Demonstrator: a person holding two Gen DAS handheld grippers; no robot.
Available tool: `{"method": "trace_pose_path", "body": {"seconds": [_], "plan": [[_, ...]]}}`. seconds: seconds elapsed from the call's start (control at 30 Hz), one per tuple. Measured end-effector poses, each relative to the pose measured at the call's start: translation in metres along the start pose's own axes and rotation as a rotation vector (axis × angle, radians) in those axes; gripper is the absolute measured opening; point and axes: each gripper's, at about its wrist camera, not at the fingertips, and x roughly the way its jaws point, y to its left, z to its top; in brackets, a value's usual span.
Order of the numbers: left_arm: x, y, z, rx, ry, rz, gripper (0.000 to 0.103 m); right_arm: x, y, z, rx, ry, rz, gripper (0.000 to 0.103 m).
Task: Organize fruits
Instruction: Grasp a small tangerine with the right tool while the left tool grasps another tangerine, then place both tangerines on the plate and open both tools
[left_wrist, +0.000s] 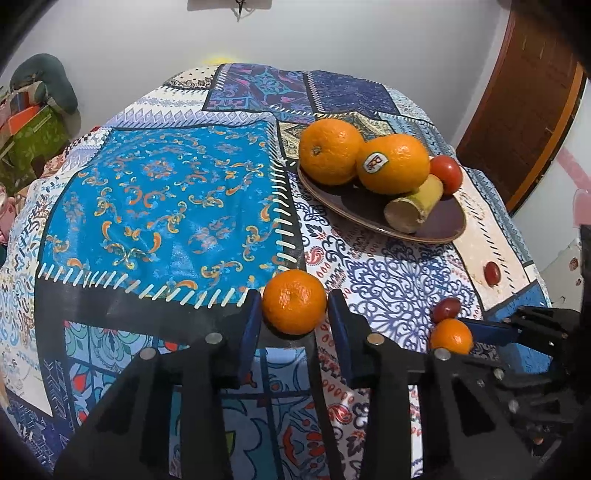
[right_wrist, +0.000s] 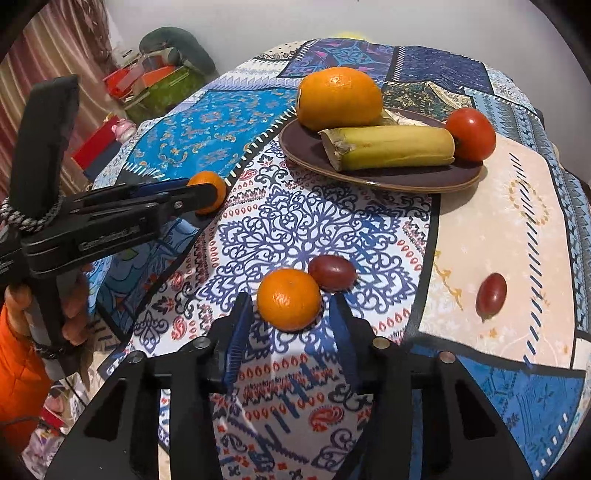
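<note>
Patchwork tablecloth (left_wrist: 166, 192) covers the table. Left gripper (left_wrist: 294, 306) stands wide, a mandarin (left_wrist: 294, 301) between its fingers. Right gripper (right_wrist: 290, 301) is wide too, around a second mandarin (right_wrist: 289, 299), with a grape (right_wrist: 331, 272) just ahead. Farther ahead, the brown plate (right_wrist: 388, 177) holds oranges, a banana and a tomato.

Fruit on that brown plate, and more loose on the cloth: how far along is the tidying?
Partly done. The plate already holds two oranges, a banana piece and a tomato. Now each gripper brackets a mandarin on the cloth: the left gripper around one mandarin, the right gripper around another, jaws open. Two small red fruits lie loose.
</note>
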Motion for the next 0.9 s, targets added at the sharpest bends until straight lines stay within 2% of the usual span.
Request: {"method": "trace_pose_path", "body": {"seconds": [0.1, 0.27, 0.33, 0.47, 0.57, 0.63, 0.77, 0.9], "plan": [[-0.006, -0.006, -0.002, 0.028, -0.011, 0.017, 0.036, 0.001, -0.002, 0.002, 0.008, -0.005, 0.019, 0.033], [-0.021, -0.02, 0.0, 0.059, -0.033, 0.001, 0.035, -0.009, -0.003, 0.0, 0.014, -0.02, 0.018, 0.032], [-0.027, -0.027, 0.003, 0.073, -0.049, -0.008, 0.03, -0.018, -0.006, 0.001, 0.008, -0.043, 0.003, 0.032], [-0.037, -0.041, 0.015, 0.097, -0.089, -0.032, 0.03, -0.04, -0.02, 0.008, 0.017, -0.099, -0.027, 0.032], [-0.038, -0.045, 0.021, 0.099, -0.105, -0.019, 0.03, -0.051, -0.035, 0.014, 0.041, -0.133, -0.045, 0.032], [-0.036, -0.043, 0.02, 0.088, -0.092, -0.02, 0.03, -0.055, -0.044, 0.017, 0.061, -0.15, -0.053, 0.032], [-0.023, -0.04, 0.009, 0.084, -0.018, -0.045, 0.041, -0.06, -0.06, 0.017, 0.098, -0.17, -0.059, 0.032], [-0.009, -0.044, -0.003, 0.114, 0.033, -0.031, 0.041, -0.061, -0.068, 0.012, 0.125, -0.166, -0.053, 0.033]]}}
